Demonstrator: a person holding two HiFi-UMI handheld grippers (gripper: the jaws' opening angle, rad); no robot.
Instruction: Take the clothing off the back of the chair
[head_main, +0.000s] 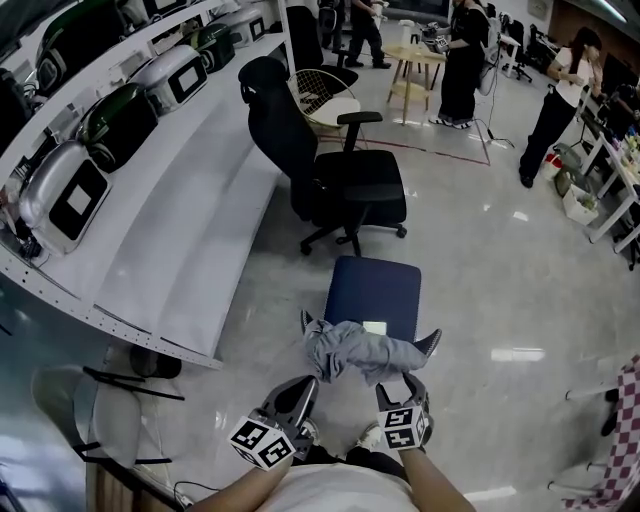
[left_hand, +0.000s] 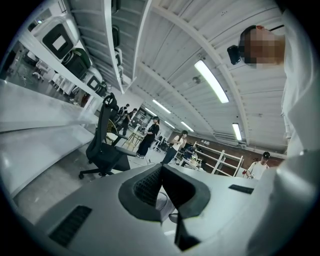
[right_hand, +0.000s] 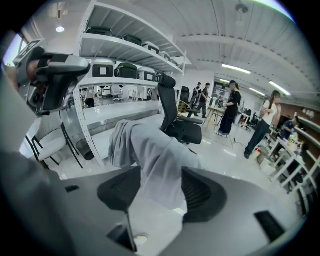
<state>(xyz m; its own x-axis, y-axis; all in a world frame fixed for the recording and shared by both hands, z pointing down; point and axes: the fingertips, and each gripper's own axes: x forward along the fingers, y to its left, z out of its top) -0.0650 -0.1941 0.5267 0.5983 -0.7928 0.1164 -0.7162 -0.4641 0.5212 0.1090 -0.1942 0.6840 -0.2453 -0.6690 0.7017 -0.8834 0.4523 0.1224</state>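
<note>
- Grey clothing (head_main: 365, 350) lies bunched over the backrest top of the blue chair (head_main: 375, 285), lower centre of the head view, with its ends hanging off both sides.
- The right gripper (head_main: 401, 386) has its jaws spread wide around a hanging fold, pads not pressing, likely lined up to pinch.
- The left gripper (head_main: 300, 392) sits beside it, tips together and empty.
- Bare floor lies to the right; the shelf (head_main: 180, 230) crowds the left.
</note>
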